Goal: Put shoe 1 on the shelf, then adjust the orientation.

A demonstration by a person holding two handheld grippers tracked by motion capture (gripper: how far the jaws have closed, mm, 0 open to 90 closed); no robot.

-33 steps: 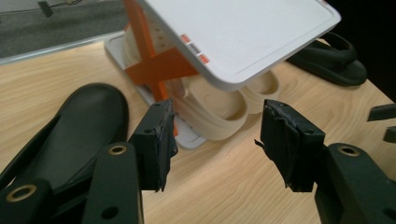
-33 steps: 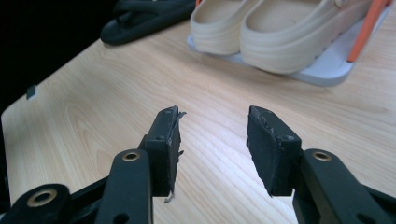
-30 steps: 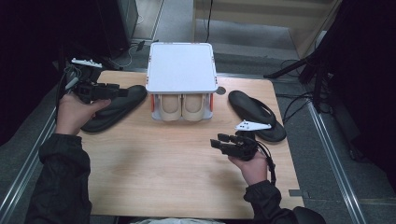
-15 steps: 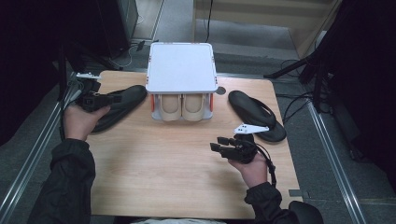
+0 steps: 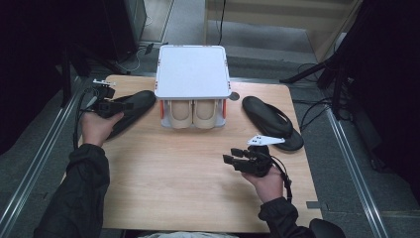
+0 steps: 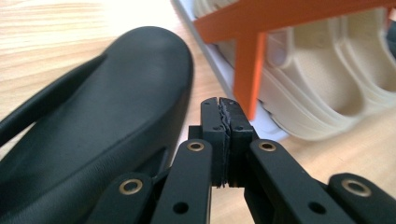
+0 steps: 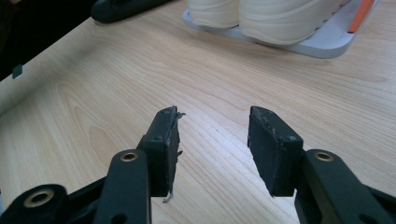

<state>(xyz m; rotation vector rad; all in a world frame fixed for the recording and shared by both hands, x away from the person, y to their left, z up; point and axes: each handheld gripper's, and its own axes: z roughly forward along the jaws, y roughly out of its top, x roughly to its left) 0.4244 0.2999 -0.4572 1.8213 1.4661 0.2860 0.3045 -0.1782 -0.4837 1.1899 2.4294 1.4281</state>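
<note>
A black flip-flop (image 5: 131, 110) lies at the table's left, and my left gripper (image 5: 128, 105) rests over its near edge. In the left gripper view this flip-flop (image 6: 93, 140) sits just left of the left gripper (image 6: 223, 109). Its jaws have just been closing and the pads now meet with nothing visible between them. A second black flip-flop (image 5: 272, 121) lies at the right. My right gripper (image 5: 233, 158) hovers over bare wood in front of it. In the right gripper view the right gripper (image 7: 212, 135) stands open and holds nothing.
A small rack with a white top (image 5: 192, 72) and orange posts (image 6: 250, 70) stands at the back centre of the wooden table (image 5: 188, 178). A pair of beige shoes (image 5: 193, 111) sits on its lower shelf. Dark stands and cables surround the table.
My left hand has dropped lower onto the left flip-flop's near side, and its jaws have gone from wide open to shut. The right hand has stayed put.
</note>
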